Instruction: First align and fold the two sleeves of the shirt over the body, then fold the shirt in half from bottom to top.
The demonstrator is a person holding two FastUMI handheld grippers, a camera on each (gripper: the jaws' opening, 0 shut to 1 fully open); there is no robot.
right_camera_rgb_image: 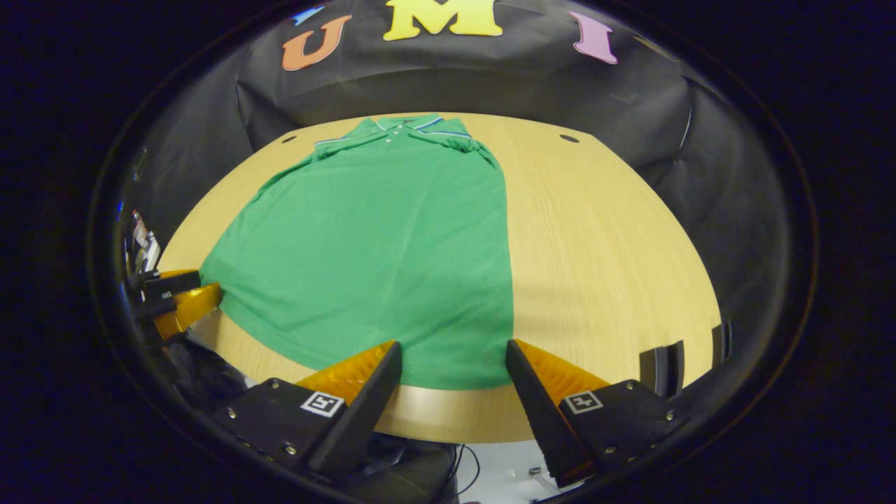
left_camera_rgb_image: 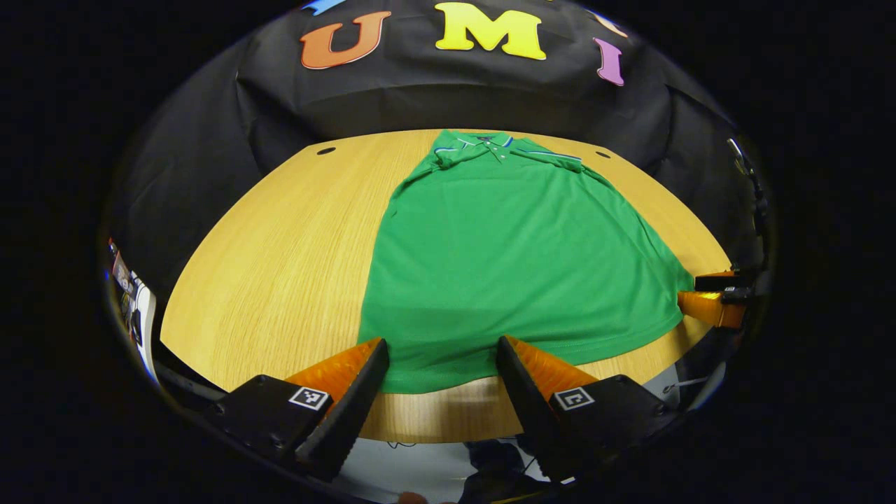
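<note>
- A green polo shirt (left_camera_rgb_image: pixel 511 266) lay flat on the wooden table (left_camera_rgb_image: pixel 280 266), collar toward the far edge, sleeves folded in.
- The left gripper (left_camera_rgb_image: pixel 442 350) hovered, fingers apart, at the hem's left corner.
- The right gripper (right_camera_rgb_image: pixel 453 353) hovered, fingers apart, at the hem's right corner.

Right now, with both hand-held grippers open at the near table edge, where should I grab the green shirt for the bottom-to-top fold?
Grip the bottom hem at its two near corners, coming from the near table edge. The shirt lies flat, collar away, sleeves apparently already folded in. The left hand-held gripper and right hand-held gripper both straddle the hem.
</note>
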